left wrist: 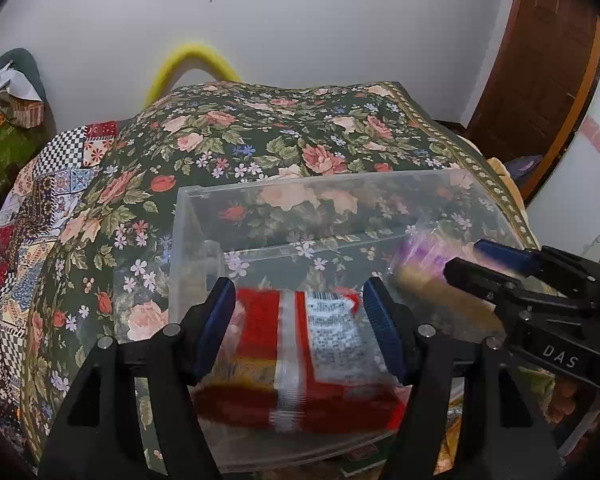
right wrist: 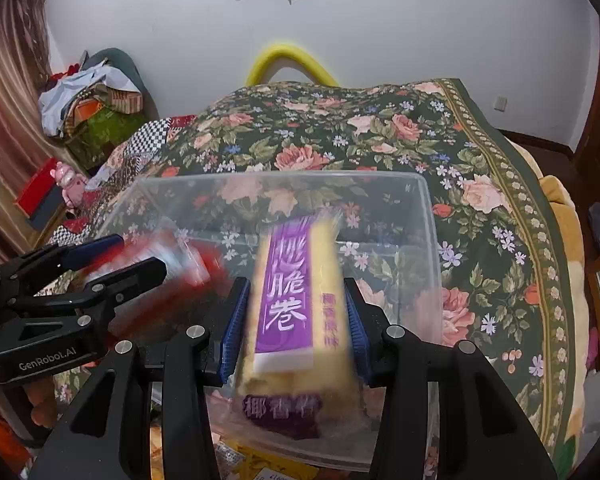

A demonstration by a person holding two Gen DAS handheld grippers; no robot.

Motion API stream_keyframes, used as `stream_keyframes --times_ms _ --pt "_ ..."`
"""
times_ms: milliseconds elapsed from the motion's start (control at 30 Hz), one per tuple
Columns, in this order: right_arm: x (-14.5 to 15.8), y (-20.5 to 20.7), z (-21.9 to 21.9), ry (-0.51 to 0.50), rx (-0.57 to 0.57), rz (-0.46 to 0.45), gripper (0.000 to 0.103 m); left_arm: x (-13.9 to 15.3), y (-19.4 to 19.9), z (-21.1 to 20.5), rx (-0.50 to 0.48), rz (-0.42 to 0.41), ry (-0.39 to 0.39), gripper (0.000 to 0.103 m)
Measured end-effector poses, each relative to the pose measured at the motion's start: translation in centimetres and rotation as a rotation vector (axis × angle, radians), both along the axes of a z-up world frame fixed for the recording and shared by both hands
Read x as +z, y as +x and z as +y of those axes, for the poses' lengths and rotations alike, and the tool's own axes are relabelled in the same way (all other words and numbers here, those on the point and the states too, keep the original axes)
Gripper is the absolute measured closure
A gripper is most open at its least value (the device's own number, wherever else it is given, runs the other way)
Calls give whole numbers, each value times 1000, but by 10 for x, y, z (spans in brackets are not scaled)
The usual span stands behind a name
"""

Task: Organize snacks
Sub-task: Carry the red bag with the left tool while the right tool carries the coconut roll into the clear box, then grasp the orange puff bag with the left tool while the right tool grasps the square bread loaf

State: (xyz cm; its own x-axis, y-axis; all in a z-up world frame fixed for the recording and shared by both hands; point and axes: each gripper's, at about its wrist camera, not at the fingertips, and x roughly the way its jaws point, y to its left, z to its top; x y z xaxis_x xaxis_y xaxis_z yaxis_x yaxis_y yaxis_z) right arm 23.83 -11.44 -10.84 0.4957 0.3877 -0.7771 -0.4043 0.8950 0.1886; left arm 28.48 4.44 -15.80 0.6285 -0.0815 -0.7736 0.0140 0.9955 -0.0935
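Left gripper (left wrist: 300,320) clamps the light, crinkly red packet (left wrist: 296,360), right gripper (right wrist: 296,320) the fragile purple wafer-roll pack (right wrist: 288,300) mid-length, clear bin (right wrist: 424,208) at twelve o'clock.

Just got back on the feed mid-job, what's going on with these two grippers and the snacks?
A person holds a gripper in each hand over a clear plastic bin that sits on a floral bedspread. The left gripper has its jaws closed on a red snack packet; the right gripper has its jaws closed on a yellow-and-purple snack packet. Both packets are above the bin's open top, side by side, neither released. The bin's floor ahead of them looks bare.
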Motion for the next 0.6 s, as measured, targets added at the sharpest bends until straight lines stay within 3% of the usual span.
stream_keyframes --times_ms 267,600 --pt "12 -9 -5 -25 -8 -36 57 12 -16 10 3 -7 -35 37" --pt "46 -50 -23 -33 6 -112 51 36 -79 21 -16 -33 0 36"
